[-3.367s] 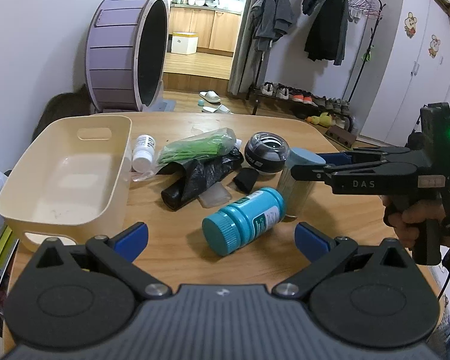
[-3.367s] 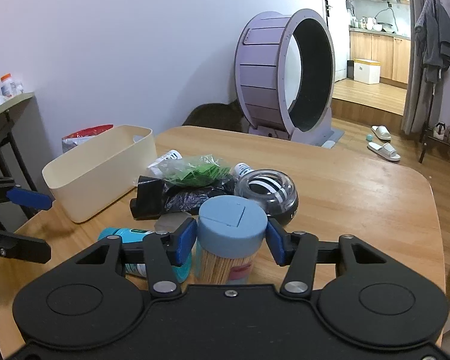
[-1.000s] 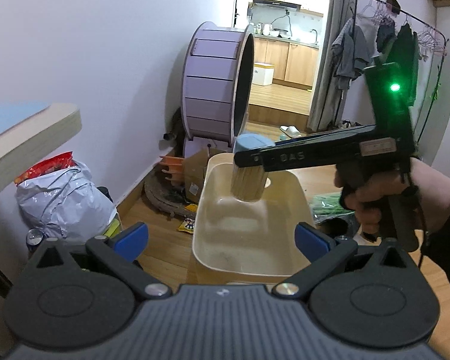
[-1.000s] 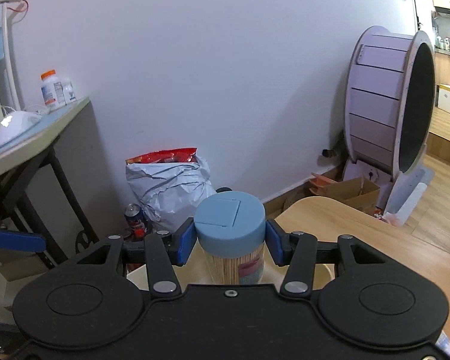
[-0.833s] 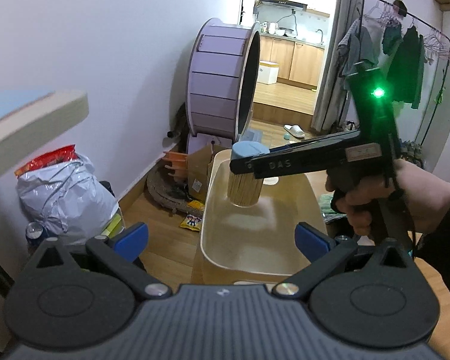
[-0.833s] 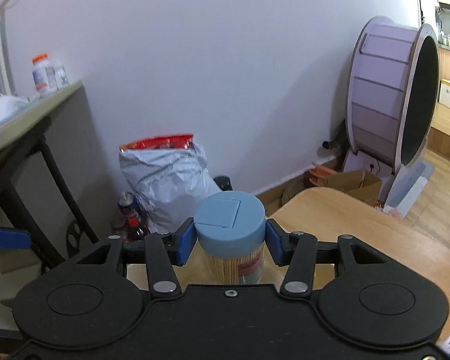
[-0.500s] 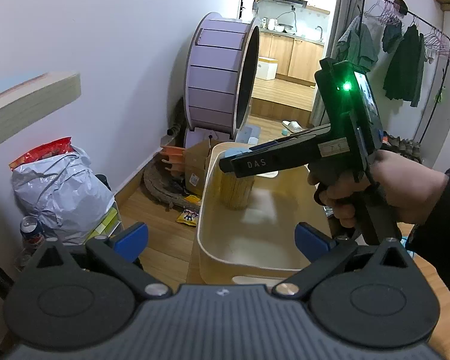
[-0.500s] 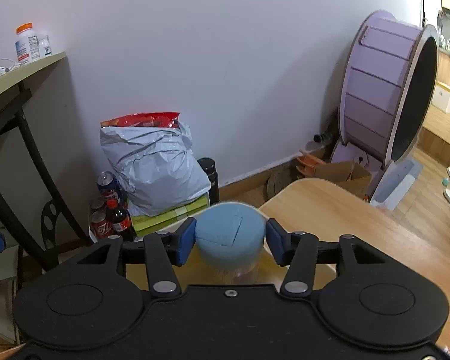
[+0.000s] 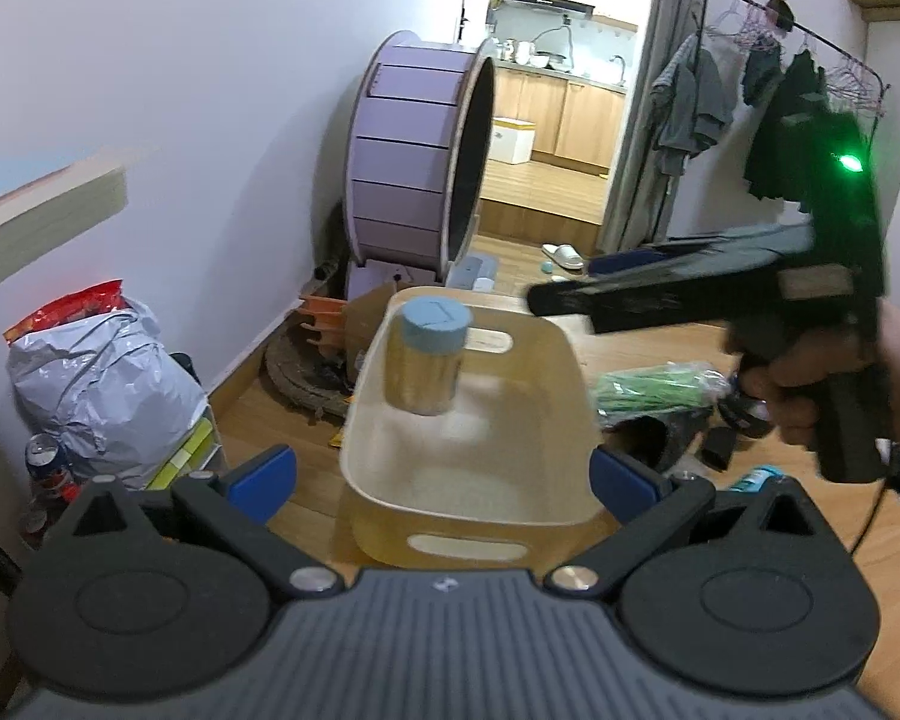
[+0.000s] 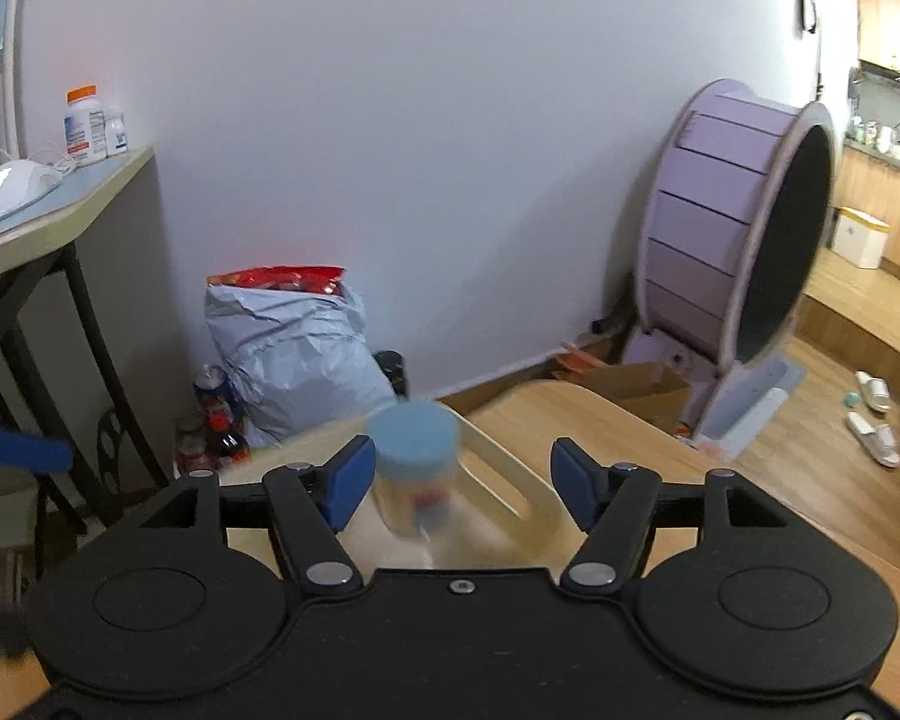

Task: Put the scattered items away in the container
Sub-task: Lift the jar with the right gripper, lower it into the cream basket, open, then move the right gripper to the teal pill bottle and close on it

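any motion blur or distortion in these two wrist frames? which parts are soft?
Left wrist view: right gripper and the hand holding it are smeared by motion; the blue-lidded jar in the cream bin is only slightly soft. Right wrist view: that jar and the bin rim are blurred, the gripper body sharp. Both views bend straight edges, fisheye style.

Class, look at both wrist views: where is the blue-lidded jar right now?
The blue-lidded jar stands upright inside the cream bin, at its far end near the handle slot. In the right wrist view it sits free between the open right gripper fingers.
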A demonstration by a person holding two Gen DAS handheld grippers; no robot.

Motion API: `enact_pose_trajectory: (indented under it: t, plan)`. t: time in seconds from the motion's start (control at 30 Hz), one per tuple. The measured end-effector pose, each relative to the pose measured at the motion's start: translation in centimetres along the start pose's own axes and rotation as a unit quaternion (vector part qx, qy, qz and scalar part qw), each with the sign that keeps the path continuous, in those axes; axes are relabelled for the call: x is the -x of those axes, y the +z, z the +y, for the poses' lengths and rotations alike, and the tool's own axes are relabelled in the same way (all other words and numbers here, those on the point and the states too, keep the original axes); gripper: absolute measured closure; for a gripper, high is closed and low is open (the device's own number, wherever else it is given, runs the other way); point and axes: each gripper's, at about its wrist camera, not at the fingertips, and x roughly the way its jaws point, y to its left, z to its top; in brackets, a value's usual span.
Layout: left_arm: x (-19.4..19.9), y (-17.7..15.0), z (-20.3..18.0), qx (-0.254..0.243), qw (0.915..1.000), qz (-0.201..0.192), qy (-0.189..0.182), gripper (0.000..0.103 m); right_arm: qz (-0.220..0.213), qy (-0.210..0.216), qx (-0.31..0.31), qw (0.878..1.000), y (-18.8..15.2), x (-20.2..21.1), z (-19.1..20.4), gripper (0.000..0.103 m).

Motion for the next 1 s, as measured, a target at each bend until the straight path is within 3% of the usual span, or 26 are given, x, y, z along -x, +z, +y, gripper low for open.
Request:
enact_pose_trajectory:
  t: [0.37, 0.53, 0.7, 1.0]
  plan:
    - [-0.5, -1.5, -4.1, -0.022, 0.9987, 0.021, -0.040, 0.000, 0.059, -0.030, 0.023, 0.998, -6.9, 7.7, -2.5, 0.037]
    - [-0.8, -2.3, -5.6, -0.024, 0.9977, 0.032, -0.054, 0.000, 0.087, -0.010, 0.053, 0.995, -9.5, 8.8, -1.6, 0.032]
    - [-0.8, -2.7, -7.1, -0.033, 0.9969, 0.037, -0.062, 0.000, 0.105, 0.008, 0.122, 0.987, -11.4, 9.1, -0.1, 0.032]
    - [-0.8, -2.8, -7.6, -0.038, 0.9966, 0.043, -0.058, 0.000, 0.112, 0.033, 0.222, 0.968, -12.1, 8.3, 1.8, 0.032]
